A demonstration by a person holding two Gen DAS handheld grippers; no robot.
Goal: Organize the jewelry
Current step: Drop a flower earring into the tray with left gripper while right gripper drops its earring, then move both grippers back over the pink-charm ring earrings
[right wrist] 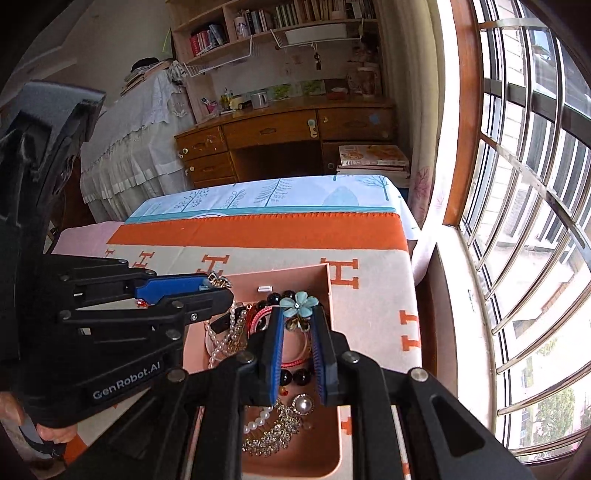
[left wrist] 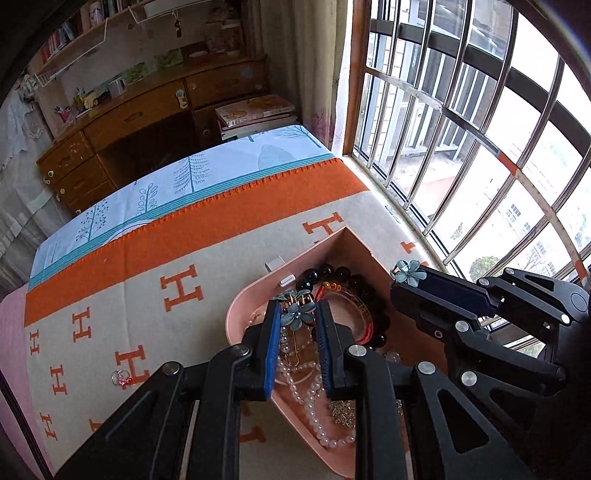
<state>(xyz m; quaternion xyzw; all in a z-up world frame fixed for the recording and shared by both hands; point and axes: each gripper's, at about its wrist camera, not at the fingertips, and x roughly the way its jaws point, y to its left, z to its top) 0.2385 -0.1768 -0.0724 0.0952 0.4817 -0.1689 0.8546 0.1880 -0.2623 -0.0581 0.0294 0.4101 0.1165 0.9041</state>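
In the matt pink plastic tray (right wrist: pixel 332 291) on the woolly, matt orange-and-cream blanket (left wrist: pixel 207 236) lie glossy dark beads (left wrist: pixel 334 275), pearly white beads (left wrist: pixel 314 410) and glittering gold-toned metal pieces (right wrist: pixel 273 432); beside it stand shiny steel window bars (left wrist: pixel 436 122).

Legible markings:

1. "GenRobot.AI", white lettering on the black body of the left hand-held gripper (right wrist: pixel 218 286), read in the right wrist view.
2. Repeated orange capital "H" motif, woven across the cream blanket (left wrist: pixel 177 258) with an orange border.

Book spines on the shelf (right wrist: pixel 258 22) and the magazine covers (right wrist: pixel 373 155) carry print too small to read.
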